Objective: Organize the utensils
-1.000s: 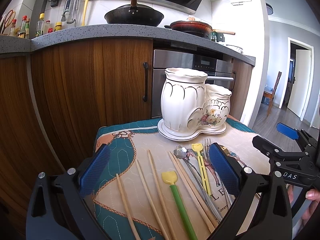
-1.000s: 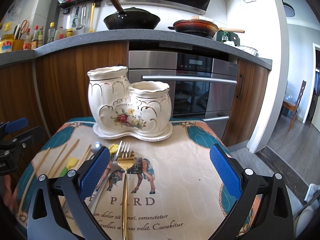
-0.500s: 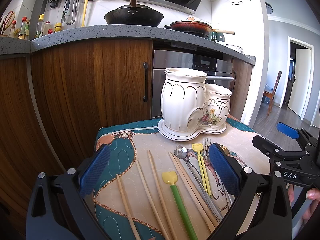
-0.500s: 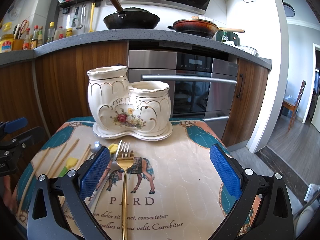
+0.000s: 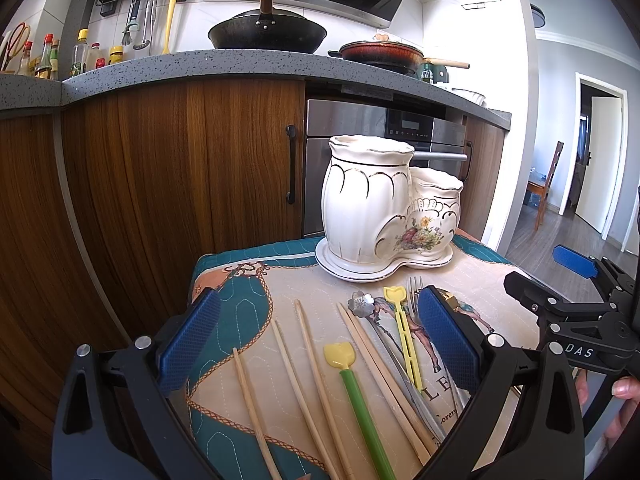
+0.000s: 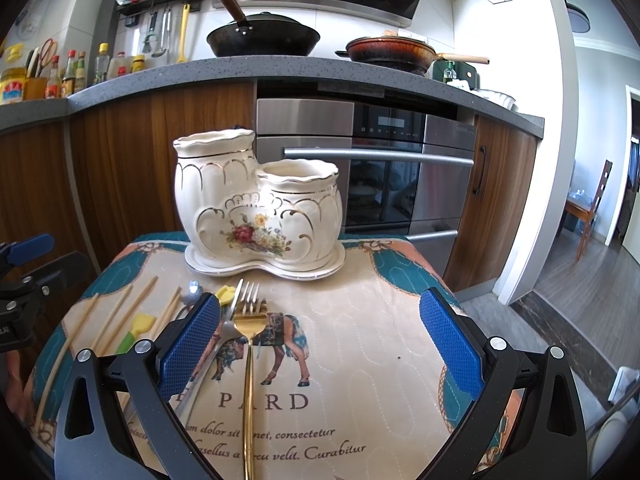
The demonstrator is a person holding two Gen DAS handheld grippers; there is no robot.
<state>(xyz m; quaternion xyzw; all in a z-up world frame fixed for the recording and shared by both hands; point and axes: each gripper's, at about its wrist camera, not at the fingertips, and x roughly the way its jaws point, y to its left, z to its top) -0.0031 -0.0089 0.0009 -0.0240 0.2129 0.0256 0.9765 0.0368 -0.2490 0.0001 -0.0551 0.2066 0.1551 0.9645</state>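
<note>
A white ceramic two-pot utensil holder (image 5: pixel 384 216) (image 6: pixel 256 208) stands at the far side of a printed cloth. Several wooden chopsticks (image 5: pixel 304 364) (image 6: pixel 120 316), a green-handled yellow spoon (image 5: pixel 356 396), a yellow pick (image 5: pixel 404 332), a flower-topped steel piece (image 5: pixel 362 304) and forks lie loose on the cloth. A gold fork (image 6: pixel 249 344) lies in front of the holder. My left gripper (image 5: pixel 320 344) is open and empty above the chopsticks. My right gripper (image 6: pixel 320 344) is open and empty above the cloth, right of the gold fork.
The cloth (image 6: pixel 360 320) covers a small table in front of wooden kitchen cabinets (image 5: pixel 160 184) and an oven (image 6: pixel 380 168). The table's edges drop off at left and right. The right gripper also shows at the right of the left wrist view (image 5: pixel 576 308).
</note>
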